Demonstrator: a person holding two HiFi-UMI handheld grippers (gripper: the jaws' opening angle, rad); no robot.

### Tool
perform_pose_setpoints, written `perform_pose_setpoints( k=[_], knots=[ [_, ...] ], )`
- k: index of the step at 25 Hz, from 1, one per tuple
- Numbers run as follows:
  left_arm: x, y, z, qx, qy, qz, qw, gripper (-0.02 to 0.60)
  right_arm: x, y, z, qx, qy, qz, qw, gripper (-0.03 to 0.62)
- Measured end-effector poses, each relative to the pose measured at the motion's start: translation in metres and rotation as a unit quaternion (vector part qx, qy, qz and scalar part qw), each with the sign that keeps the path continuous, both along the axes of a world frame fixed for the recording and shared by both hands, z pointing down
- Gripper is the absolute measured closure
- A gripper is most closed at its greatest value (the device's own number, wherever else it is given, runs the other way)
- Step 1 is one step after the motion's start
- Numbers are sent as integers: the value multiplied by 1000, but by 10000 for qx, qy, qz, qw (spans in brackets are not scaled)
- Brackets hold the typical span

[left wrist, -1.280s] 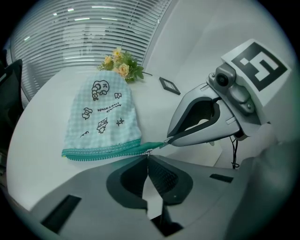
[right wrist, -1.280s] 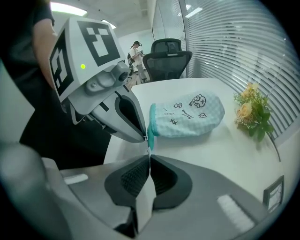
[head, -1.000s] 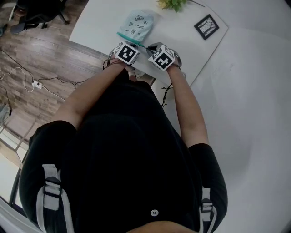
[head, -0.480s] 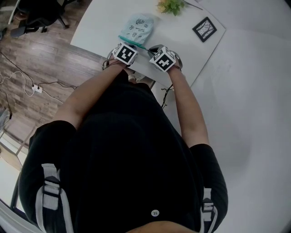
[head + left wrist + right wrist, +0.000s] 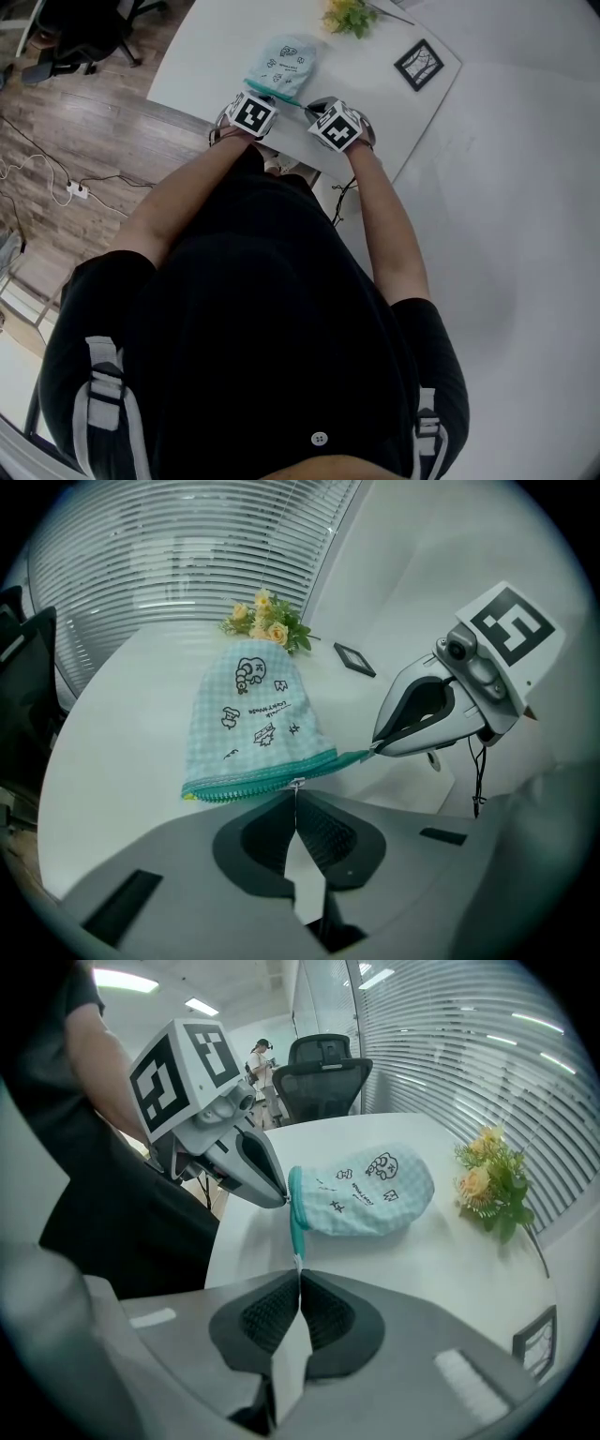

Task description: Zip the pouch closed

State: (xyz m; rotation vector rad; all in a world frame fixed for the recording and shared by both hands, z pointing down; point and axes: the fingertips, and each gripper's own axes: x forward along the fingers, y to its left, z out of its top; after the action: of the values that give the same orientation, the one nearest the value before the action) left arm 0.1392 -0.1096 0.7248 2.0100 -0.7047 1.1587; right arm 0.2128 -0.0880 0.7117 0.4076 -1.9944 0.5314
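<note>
Right, the checked cloth pouch point(image 5: 255, 714) lies flat on the white table point(image 5: 122, 733), its teal zipper point(image 5: 253, 782) turned toward me and a small bunch of flowers point(image 5: 267, 621) just beyond its rounded far end. My left gripper point(image 5: 296, 797) has its jaws pinched together on the little metal zipper pull point(image 5: 297, 783), which sits roughly midway along the mouth. My right gripper point(image 5: 299, 1277) is likewise clamped tight, on the loose tape tail point(image 5: 297, 1241) at the end of the zipper, so the teal line runs taut between the two tools. I judge the pouch to be very light, soft cloth with nothing stiff in it. It will bunch, slide on the smooth tabletop and lift rather than resist, so the slider only runs if the tail is anchored against the pull. The pull tab is thin, slick metal, easy to lose from the pads if I tug at an angle, so I'd draw it straight along the teeth. The stretch from the slider to the yellowish corner point(image 5: 192, 797) looks not yet closed, though I can't be sure from here.
</note>
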Motion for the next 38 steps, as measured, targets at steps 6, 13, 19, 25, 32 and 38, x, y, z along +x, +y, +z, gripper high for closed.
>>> perform_pose_setpoints(
  k=[6, 13, 19, 25, 32, 38],
  knots=[
    [-9, -5, 2, 16, -53, -48, 10000, 571, 1, 0, 1, -38, 98, 50, 9999, 580],
    [-13, -9, 1, 47, -44, -79, 9999, 571, -1, -1, 2, -87, 168, 109, 9998, 580],
    [-19, -9, 2, 60, -93, -103, 9999, 571, -4, 2, 5, -123, 175, 137, 9997, 580],
    [-34, -16, 5, 81, -150, -257, 9995, 571, 0, 3, 5, -153, 237, 180, 9994, 580],
    [-46, -21, 9, 76, -177, -418, 9989, 571, 7, 3, 9, -177, 296, 300, 9990, 580],
    [-63, -34, 13, 210, -301, -525, 9979, 571, 15, 3, 8, -216, 251, 480, 9983, 582]
  ],
)
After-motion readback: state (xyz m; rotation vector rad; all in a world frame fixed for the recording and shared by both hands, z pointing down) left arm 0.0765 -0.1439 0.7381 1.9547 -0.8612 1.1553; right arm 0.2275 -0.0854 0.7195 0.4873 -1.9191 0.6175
